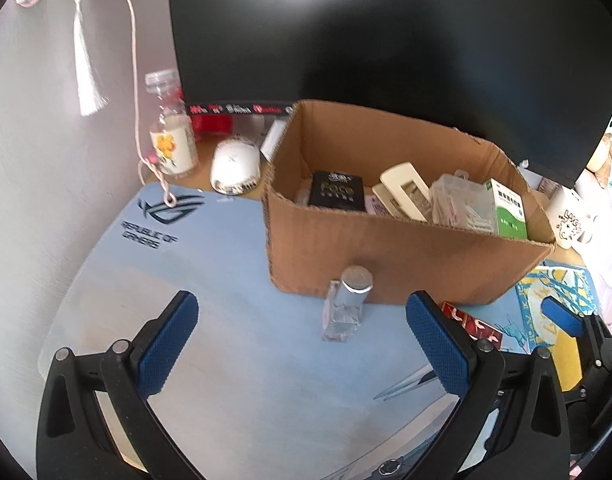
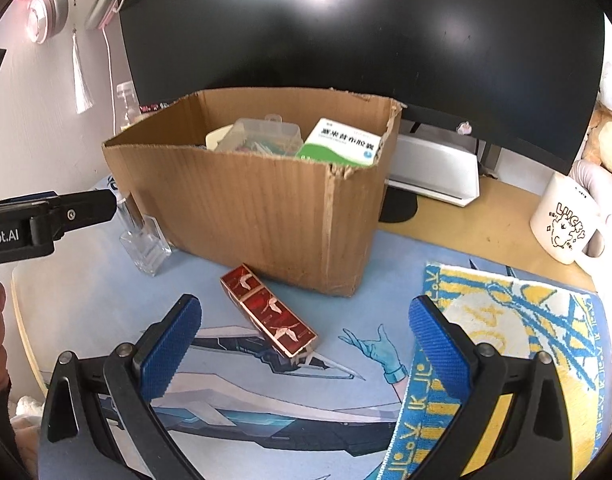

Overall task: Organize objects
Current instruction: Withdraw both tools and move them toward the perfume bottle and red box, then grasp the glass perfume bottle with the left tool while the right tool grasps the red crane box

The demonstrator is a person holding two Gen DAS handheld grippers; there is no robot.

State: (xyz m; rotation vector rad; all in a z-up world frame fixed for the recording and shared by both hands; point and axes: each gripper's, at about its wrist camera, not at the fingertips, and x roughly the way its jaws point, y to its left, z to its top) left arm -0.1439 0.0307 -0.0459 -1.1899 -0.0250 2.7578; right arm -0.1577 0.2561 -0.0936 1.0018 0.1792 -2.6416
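A clear glass bottle [image 1: 346,308] with a silver cap stands on the blue desk mat just in front of the cardboard box [image 1: 386,256]. My left gripper [image 1: 302,320] is open and empty, with the bottle between and beyond its fingers. A red patterned box [image 2: 268,312] lies on the mat before the cardboard box [image 2: 246,208]. My right gripper [image 2: 306,328] is open and empty, just short of it. The bottle [image 2: 144,240] also shows at left in the right wrist view, partly behind the left gripper. The cardboard box holds a green-white medicine box [image 2: 342,142], a clear plastic case [image 2: 262,136] and other items.
A black monitor [image 1: 386,40] stands behind the box. A white mouse [image 1: 234,166] and a plastic bottle [image 1: 172,128] sit at back left. A white mug [image 2: 566,220] stands at right. A yellow-blue towel [image 2: 506,320] lies at front right on the mat.
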